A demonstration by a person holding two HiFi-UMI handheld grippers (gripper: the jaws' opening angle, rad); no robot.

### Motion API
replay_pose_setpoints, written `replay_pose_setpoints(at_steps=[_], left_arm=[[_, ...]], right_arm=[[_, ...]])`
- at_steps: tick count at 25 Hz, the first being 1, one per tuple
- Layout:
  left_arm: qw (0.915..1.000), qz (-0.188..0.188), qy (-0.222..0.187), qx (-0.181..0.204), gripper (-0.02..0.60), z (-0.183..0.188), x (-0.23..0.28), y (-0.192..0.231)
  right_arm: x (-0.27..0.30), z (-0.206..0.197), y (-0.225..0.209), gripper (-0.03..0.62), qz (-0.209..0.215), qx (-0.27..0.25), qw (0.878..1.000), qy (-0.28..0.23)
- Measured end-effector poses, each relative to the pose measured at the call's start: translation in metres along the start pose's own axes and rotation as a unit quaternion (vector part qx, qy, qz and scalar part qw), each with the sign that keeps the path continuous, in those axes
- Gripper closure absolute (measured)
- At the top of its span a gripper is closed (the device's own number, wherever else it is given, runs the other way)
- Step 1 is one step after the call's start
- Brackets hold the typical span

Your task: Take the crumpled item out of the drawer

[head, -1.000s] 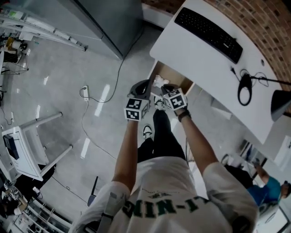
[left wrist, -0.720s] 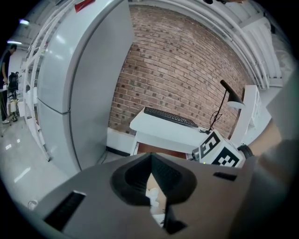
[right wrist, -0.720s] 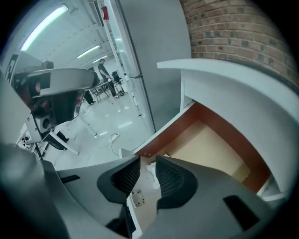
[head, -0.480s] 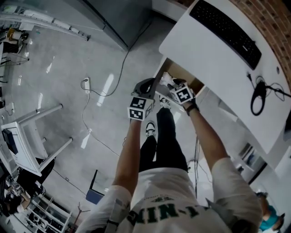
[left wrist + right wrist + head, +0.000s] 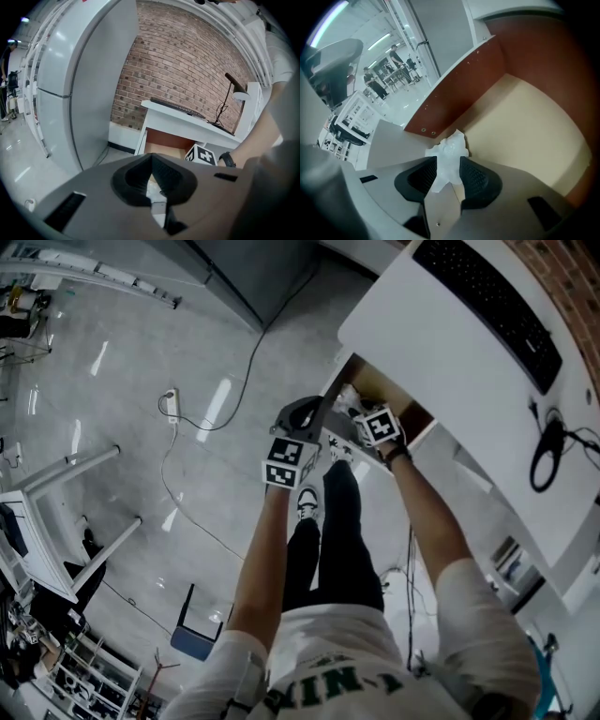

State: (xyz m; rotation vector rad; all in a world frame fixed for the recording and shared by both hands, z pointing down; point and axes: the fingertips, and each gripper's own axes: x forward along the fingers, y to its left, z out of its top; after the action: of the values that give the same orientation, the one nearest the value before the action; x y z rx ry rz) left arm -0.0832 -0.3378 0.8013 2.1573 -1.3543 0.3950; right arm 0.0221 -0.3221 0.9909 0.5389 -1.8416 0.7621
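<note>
Since a second ago the right gripper (image 5: 448, 165) has edged further into the open drawer (image 5: 525, 122), and its jaws are opening. The crumpled item (image 5: 449, 149), a white wad, stands between the two pads, not yet lifted, on the drawer's pale floor near its reddish-brown left wall. The left gripper (image 5: 151, 161) hangs just left of the right one, outside the drawer, jaws together and empty. The drawer sits under the left end of the white worktop (image 5: 441, 343), which carries a black keyboard (image 5: 487, 301) farther right.

Head camera overhead — drawer (image 5: 373, 382) shared
</note>
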Motion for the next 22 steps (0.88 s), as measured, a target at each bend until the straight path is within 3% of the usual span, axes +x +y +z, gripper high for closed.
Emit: replay_pose_setpoints(at_steps=[5, 8, 16, 22], left_arm=[[0.9999, 0.002, 0.015, 0.009, 0.581, -0.009, -0.004, 0.003], [0.9998, 0.007, 0.001, 0.018, 0.581, -0.005, -0.006, 0.006], [0.9997, 0.011, -0.004, 0.02, 0.581, -0.004, -0.011, -0.003], [0.9995, 0.018, -0.003, 0.025, 0.581, 0.003, -0.026, -0.004]], right_arm=[[0.015, -0.006, -0.004, 0.469, -0.008, 0.01, 1.0, 0.018], [0.014, -0.007, -0.007, 0.535, -0.019, -0.003, 1.0, 0.017], [-0.004, 0.001, 0.0, 0.568, -0.026, -0.015, 0.999, -0.02], [-0.054, 0.023, 0.001, 0.572, -0.056, -0.004, 0.996, -0.074]])
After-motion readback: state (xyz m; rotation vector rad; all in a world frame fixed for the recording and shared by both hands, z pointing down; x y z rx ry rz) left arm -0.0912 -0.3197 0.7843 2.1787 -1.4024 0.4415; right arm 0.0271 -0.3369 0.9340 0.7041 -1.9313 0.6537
